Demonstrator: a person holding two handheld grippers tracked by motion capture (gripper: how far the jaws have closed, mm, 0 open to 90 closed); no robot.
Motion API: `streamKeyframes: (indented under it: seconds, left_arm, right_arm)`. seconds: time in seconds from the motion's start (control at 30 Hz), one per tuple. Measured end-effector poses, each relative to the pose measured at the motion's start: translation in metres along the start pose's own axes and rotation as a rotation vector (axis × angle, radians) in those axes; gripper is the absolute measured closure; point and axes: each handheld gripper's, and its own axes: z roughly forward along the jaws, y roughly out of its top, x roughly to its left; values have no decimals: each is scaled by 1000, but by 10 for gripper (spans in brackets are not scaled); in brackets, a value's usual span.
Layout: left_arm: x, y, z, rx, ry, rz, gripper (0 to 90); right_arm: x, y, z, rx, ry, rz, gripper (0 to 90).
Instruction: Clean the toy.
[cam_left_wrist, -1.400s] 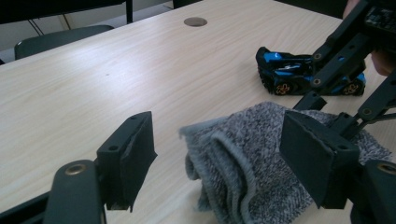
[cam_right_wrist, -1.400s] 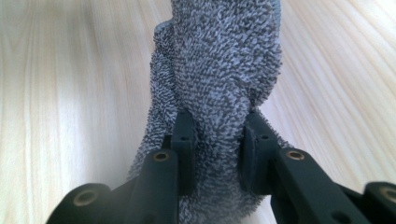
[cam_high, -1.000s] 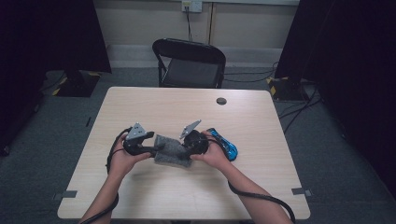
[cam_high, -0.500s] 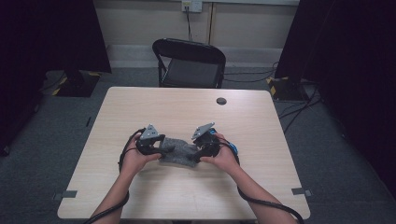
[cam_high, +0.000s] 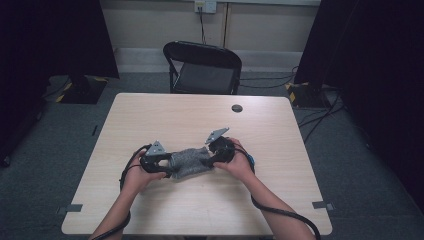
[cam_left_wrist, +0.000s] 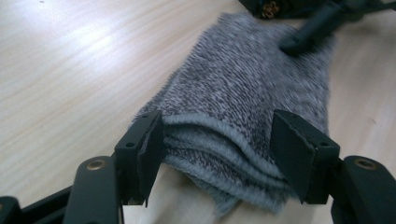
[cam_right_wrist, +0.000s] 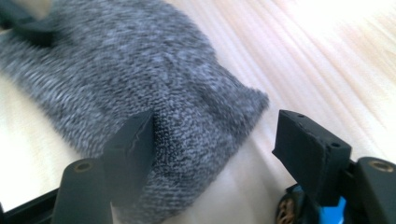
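A folded grey knitted cloth lies flat on the wooden table between my two grippers. My left gripper reaches in from the left. Its jaws straddle the cloth's layered end and have just been closing; the pads sit at the cloth's sides without squeezing it. My right gripper comes from the right and its jaws have just been opening. In the right gripper view one fingertip rests against the cloth, while the other fingertip stands clear over bare table.
A blue thing lies under the right hand, also seen as a blue thing by the jaw. A small black disc sits near the table's far edge. A black folding chair stands behind the table.
The right hand has shifted slightly right and now covers most of the blue thing. The cloth, earlier bunched between the grippers, now lies flatter and spread out.
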Motion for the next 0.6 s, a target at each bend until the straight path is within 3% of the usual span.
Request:
streamKeyframes:
  seconds: [0.07, 0.27, 0.33, 0.37, 0.47, 0.5, 0.6]
  left_arm:
    - [-1, 1, -4, -17, -1, -3, 349]
    - [1, 16, -11, -101, 13, 7, 326]
    - [0, 20, -10, -98, 11, 23, 320]
    - [-4, 25, -5, -81, -2, 54, 320]
    - [-6, 26, 0, -77, -20, 66, 317]
    - [-9, 25, 5, -70, -35, 76, 317]
    - [-12, 18, 15, -15, -47, 101, 311]
  right_arm:
    - [-4, 1, 1, -20, 4, 40, 290]
    - [-6, -1, -11, -56, 15, 63, 280]
    - [-9, -1, -19, -81, 16, 76, 278]
    - [-11, -2, -23, -92, 13, 86, 276]
    - [-16, -4, -33, -115, -5, 109, 273]
    - [-25, -9, -44, -133, -26, 149, 253]
    - [-36, -17, -52, -131, -69, 184, 206]
